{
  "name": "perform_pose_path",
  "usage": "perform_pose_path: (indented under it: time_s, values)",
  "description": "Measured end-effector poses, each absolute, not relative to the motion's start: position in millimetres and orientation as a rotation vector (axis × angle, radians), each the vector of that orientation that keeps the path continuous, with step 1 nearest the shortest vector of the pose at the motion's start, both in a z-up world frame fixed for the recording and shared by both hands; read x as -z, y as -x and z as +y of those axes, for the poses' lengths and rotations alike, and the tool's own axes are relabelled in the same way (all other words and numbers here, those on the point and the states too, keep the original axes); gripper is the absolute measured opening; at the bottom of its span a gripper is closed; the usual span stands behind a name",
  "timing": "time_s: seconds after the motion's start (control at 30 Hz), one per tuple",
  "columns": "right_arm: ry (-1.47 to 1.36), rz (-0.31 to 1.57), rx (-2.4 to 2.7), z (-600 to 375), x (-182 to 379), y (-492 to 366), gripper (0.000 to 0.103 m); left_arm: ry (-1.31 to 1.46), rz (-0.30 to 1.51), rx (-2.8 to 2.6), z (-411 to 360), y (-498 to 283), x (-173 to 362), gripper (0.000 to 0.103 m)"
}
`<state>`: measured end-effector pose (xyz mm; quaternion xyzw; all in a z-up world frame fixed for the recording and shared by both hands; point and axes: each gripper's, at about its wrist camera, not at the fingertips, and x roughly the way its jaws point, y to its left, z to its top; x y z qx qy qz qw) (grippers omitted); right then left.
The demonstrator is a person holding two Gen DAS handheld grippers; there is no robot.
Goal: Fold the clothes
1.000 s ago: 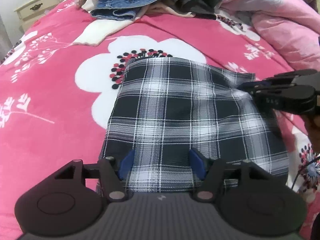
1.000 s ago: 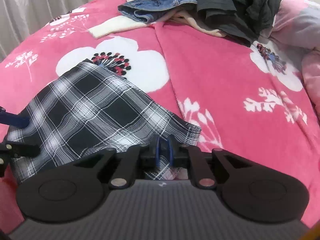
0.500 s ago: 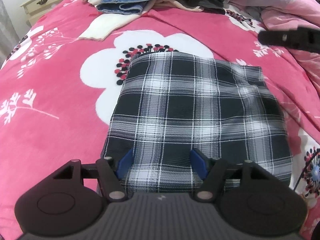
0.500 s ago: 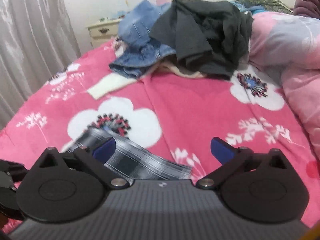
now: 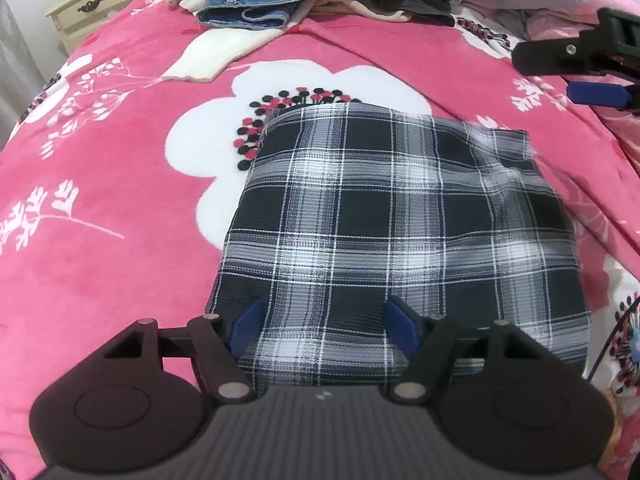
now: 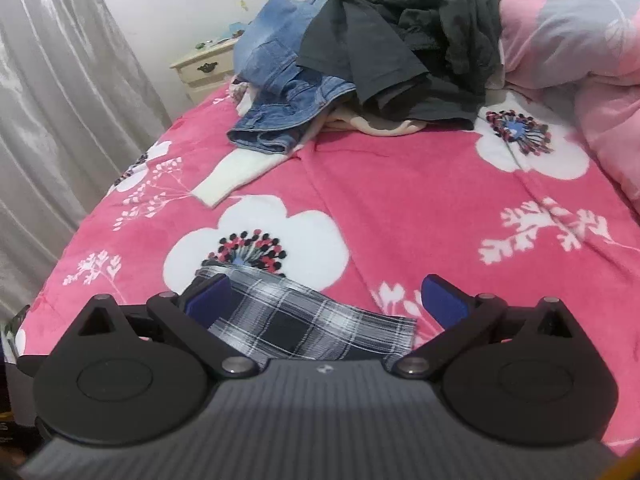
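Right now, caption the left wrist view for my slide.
Open left gripper over folded plaid garment on pink floral blanket; open right gripper hovers beyond.

A pink blanket (image 6: pixel 400 200) printed with white flowers covers the bed. A cream nightstand (image 6: pixel 204 66) with a dark drawer handle stands by the wall, beside a pale grey curtain (image 6: pixel 60 120). A pink quilt (image 6: pixel 580 40) lies bunched at the right.

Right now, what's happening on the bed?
A person is folding laundry with two handheld tools. The plaid garment lies folded flat on the pink floral blanket. The left tool is open over its near edge; the right tool is open, raised above it. An unfolded clothes pile waits behind.
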<state>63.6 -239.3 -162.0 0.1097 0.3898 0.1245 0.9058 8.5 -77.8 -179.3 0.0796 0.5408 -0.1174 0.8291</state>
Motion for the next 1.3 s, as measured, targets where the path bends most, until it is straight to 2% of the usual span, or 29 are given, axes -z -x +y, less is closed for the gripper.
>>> perform_pose_path:
  time_s: [0.23, 0.4, 0.7, 0.83, 0.93, 1.07, 1.17, 1.3]
  values:
    - [-0.174, 0.777, -0.301, -226, 157, -63, 0.102, -0.18, 1.146, 0.237, -79, -9, 179, 0.074]
    - [-0.146, 0.741, -0.322, -220, 151, -61, 0.102, -0.194, 1.142, 0.206, -80, -8, 177, 0.087]
    - [-0.105, 0.691, -0.332, -215, 141, -54, 0.102, -0.173, 1.108, 0.255, -82, 3, 174, 0.095]
    - [-0.23, 0.802, -0.31, -238, 151, -57, 0.102, -0.133, 1.096, 0.274, -68, 0, 168, 0.095]
    - [-0.439, 0.932, -0.284, -271, 177, -60, 0.102, -0.039, 1.074, 0.273, -42, -12, 163, 0.1]
    - [-0.729, 1.056, -0.254, -305, 221, -64, 0.102, 0.028, 1.086, 0.286, -12, -39, 174, 0.1]
    - [-0.793, 1.105, -0.272, -306, 246, -71, 0.102, 0.004, 1.113, 0.3, -2, -56, 193, 0.093]
    - [-0.771, 1.145, -0.333, -290, 263, -68, 0.102, 0.042, 1.091, 0.389, 3, -59, 202, 0.092]
